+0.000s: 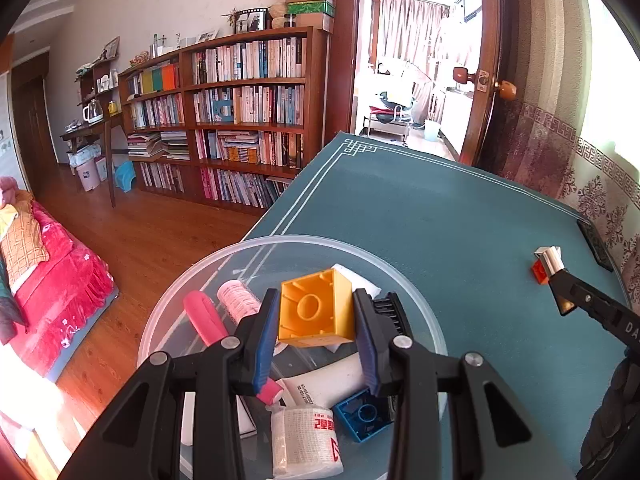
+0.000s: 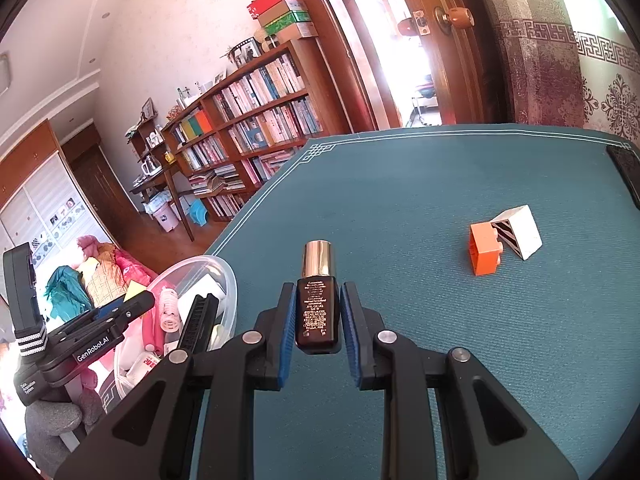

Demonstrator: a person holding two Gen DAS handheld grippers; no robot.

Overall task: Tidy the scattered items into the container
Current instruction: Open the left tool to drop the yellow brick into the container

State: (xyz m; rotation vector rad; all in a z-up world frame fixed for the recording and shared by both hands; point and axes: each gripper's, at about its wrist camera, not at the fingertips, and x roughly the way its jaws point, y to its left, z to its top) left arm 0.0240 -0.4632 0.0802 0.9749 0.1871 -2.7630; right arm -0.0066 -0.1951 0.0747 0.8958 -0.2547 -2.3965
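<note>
Sitting between left claw [image 1: 316,312]: yellow block [image 1: 316,308]

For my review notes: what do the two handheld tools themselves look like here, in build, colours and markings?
Both tools match: a matte black plastic frame with triangular cut-outs, silver round pivot pins, and two fingers lined with ribbed blue pads. That holds for the left tool and the right tool. The right wrist view shows the left unit's side with white "GenRobot.AI" lettering, a white-striped band and a white-text label. A dark grey glove shows below it.
</note>
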